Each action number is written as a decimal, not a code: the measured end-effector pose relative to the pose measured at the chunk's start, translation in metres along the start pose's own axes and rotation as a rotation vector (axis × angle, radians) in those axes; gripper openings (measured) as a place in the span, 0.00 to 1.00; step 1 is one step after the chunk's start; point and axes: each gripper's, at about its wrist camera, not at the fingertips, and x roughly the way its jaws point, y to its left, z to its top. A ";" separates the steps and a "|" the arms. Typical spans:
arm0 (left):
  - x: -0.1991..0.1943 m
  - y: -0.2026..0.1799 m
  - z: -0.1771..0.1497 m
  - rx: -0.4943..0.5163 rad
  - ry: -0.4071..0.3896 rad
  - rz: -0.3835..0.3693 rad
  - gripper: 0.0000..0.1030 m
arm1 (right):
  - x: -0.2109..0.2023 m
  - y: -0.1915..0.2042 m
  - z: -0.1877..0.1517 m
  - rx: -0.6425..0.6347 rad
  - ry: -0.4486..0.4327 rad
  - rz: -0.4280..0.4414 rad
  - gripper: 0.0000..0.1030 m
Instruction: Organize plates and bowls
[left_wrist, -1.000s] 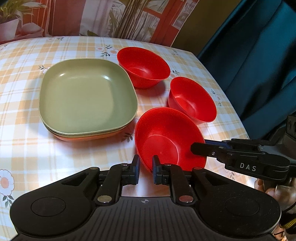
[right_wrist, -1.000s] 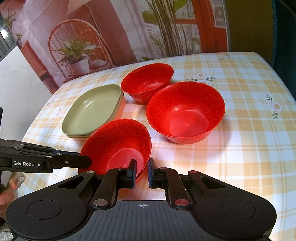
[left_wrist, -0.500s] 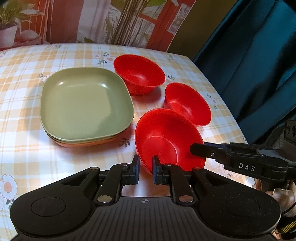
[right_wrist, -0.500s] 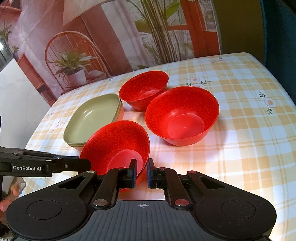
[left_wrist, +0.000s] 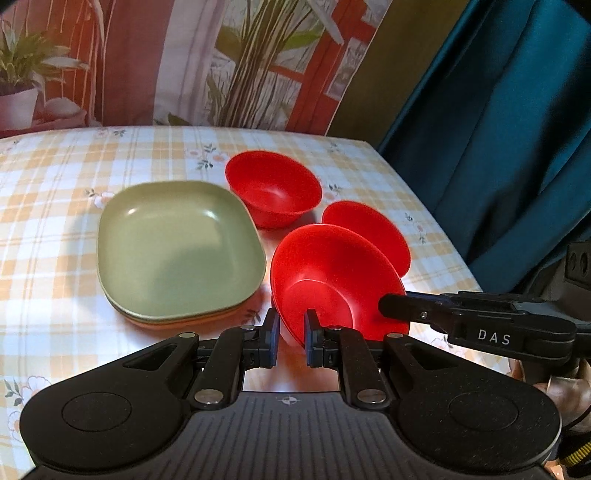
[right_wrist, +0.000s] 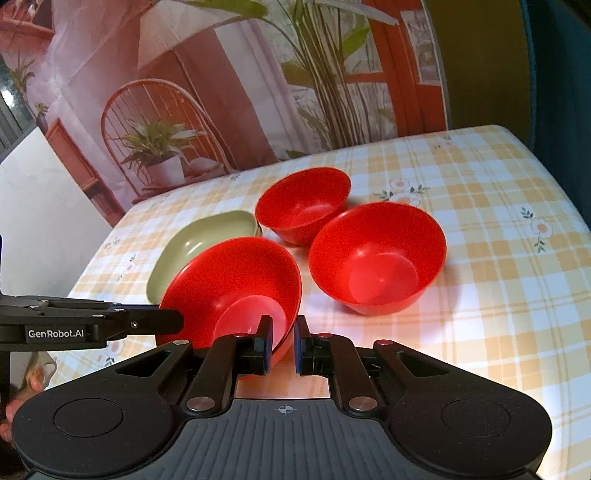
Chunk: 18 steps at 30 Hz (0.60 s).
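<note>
Left claw and right claw, both angled downward, are each clamped nearly closed.

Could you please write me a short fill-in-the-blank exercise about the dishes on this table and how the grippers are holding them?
1. Counting the one being held, the table scene has ___ red bowls.
2. The left gripper and the right gripper are both shut on the rim of the same tilted red ___.
3. The top plate of the stack is ___ in colour.
4. The tablecloth has a checked pattern printed with small ___.

Missing words: three; bowl; green; flowers
</note>
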 end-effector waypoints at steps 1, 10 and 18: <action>-0.001 -0.001 0.001 0.002 -0.004 0.000 0.14 | -0.001 0.000 0.001 -0.001 -0.004 0.002 0.10; -0.003 -0.011 0.015 0.041 -0.028 -0.016 0.14 | -0.012 -0.005 0.018 -0.009 -0.056 -0.005 0.10; 0.006 -0.022 0.037 0.074 -0.049 -0.028 0.14 | -0.016 -0.019 0.040 -0.013 -0.096 -0.036 0.10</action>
